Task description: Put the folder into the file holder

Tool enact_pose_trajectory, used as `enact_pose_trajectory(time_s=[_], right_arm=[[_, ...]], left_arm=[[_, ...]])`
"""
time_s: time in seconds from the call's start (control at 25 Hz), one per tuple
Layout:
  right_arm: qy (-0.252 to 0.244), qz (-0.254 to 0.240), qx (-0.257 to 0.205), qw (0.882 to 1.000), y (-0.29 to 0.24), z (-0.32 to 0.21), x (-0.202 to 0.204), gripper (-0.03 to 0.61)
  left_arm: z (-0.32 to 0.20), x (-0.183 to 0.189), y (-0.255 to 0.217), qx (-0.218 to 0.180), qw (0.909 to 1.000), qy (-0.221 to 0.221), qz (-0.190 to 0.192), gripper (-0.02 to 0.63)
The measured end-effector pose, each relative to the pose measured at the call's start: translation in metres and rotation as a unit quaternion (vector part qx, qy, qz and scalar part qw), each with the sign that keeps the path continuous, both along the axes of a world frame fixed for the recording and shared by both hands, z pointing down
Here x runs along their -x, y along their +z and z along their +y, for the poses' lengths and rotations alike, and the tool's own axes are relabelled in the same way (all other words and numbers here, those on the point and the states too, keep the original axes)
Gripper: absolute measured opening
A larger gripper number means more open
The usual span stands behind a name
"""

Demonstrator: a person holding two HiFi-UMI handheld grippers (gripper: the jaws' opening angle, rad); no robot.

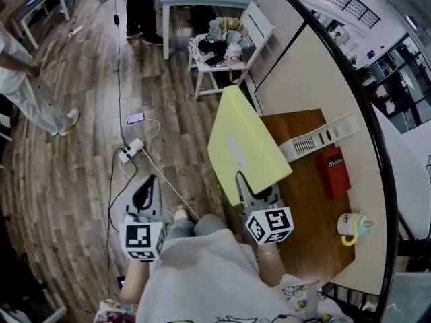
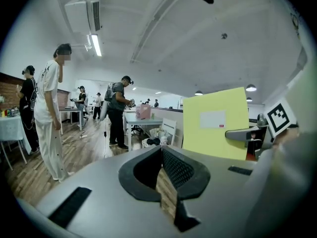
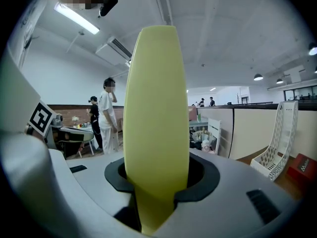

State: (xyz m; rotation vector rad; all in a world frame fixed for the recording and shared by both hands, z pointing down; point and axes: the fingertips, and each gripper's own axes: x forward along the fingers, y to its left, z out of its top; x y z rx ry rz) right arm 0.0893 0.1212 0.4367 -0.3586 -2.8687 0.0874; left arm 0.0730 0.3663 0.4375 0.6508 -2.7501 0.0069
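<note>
A pale yellow folder [image 1: 242, 143] stands on edge, tilted, over the left end of the wooden desk [image 1: 306, 214]. My right gripper [image 1: 252, 190] is shut on its near lower edge. In the right gripper view the folder [image 3: 156, 123] fills the gap between the jaws, edge-on. The white slotted file holder [image 1: 316, 138] lies on the desk just right of the folder and shows again as a white file holder [image 3: 277, 143] at the right of that view. My left gripper [image 1: 145, 197] hangs over the floor to the left, shut and holding nothing [image 2: 161, 150].
A red box [image 1: 333, 170] and a cup [image 1: 351, 226] sit on the desk right of the file holder. A beige partition [image 1: 316, 66] backs the desk. A white chair [image 1: 225, 46] with clutter stands beyond. A power strip [image 1: 130, 151] and cables lie on the floor. A person [image 1: 27, 79] stands at the far left.
</note>
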Motion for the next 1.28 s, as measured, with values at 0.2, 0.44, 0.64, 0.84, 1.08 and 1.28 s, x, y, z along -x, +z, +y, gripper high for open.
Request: enact_pose_trajectory(time_s=[0.2,0.44,0.64,0.84,1.08,1.28], right_arm=[[0.001,0.007,-0.003,1.0,0.005,0.003,0.014,0.164],[0.02,0.002,-0.002,1.0,0.006,-0.013,0.041,0.164],[0.037,-0.002,0.006,0.999,0.012,-0.038,0.087,0.164],[0.05,-0.007,0.019,0.999,0.006,-0.067,0.141,0.164],[0.075,-0.012,0.032,0.997,-0.003,-0.101,0.188,0.164],[0.098,-0.022,0.036,0.994,-0.006,-0.127,0.207,0.164]], left_arm=[[0.006,0.015,0.008,0.005,0.9999,0.0,0.011,0.006],[-0.006,0.05,0.016,0.006,0.9998,0.012,0.013,0.006],[-0.031,0.105,0.02,0.004,0.9998,0.021,0.003,0.006],[-0.069,0.171,0.01,0.006,0.9991,0.041,-0.002,0.006],[-0.116,0.233,0.001,0.009,0.997,0.076,-0.009,0.006],[-0.147,0.265,0.001,0.008,0.9948,0.101,-0.011,0.006]])
